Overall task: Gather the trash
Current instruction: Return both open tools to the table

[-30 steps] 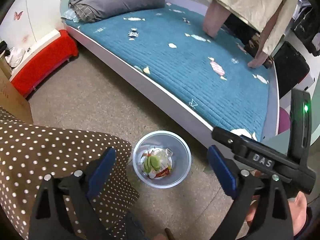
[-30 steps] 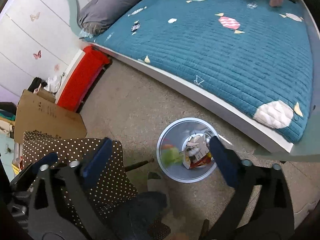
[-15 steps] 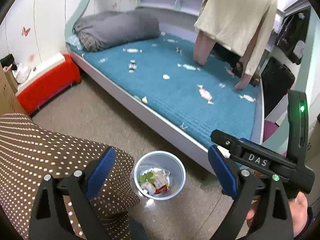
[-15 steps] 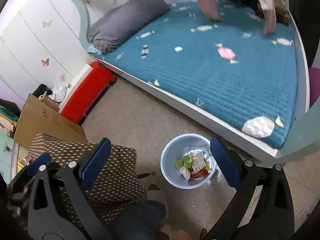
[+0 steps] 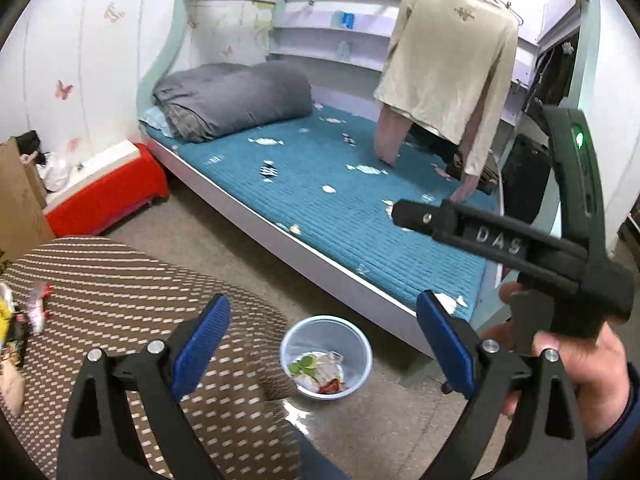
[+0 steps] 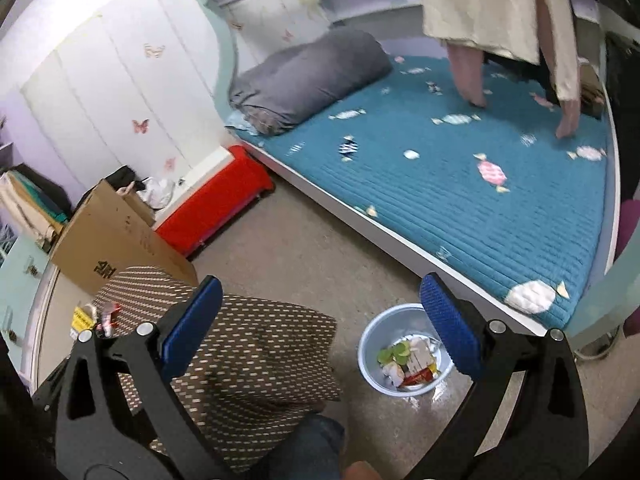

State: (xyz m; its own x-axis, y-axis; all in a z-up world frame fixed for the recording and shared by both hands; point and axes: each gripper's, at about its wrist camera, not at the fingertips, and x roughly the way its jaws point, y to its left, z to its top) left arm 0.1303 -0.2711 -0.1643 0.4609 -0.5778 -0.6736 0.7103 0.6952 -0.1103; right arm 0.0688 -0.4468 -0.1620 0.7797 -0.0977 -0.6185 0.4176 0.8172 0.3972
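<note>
A pale blue bin (image 5: pixel 326 356) (image 6: pixel 404 354) stands on the floor beside the bed, holding wrappers and green scraps (image 5: pixel 316 372) (image 6: pixel 406 362). My left gripper (image 5: pixel 320 348) hangs open high above it, nothing between its blue pads (image 5: pixel 200 344). My right gripper (image 6: pixel 320 328) is open and empty too, and its black body (image 5: pixel 500 240) shows at the right of the left wrist view, held by a hand (image 5: pixel 576 372). More wrappers (image 5: pixel 24 316) (image 6: pixel 96 318) lie at the left end of the dotted brown table (image 5: pixel 120 288) (image 6: pixel 248 344).
A bed with a teal quilt (image 5: pixel 352 208) (image 6: pixel 480 184) and a grey rolled blanket (image 5: pixel 236 96) fills the back. A red box (image 5: pixel 108 192) (image 6: pixel 216 204) and a cardboard box (image 6: pixel 108 240) stand at left. A beige shirt (image 5: pixel 448 60) hangs over the bed.
Both grippers have risen and tilted up away from the bin, which now looks smaller and lower. Both stay open. The table's left end with wrappers has come into view.
</note>
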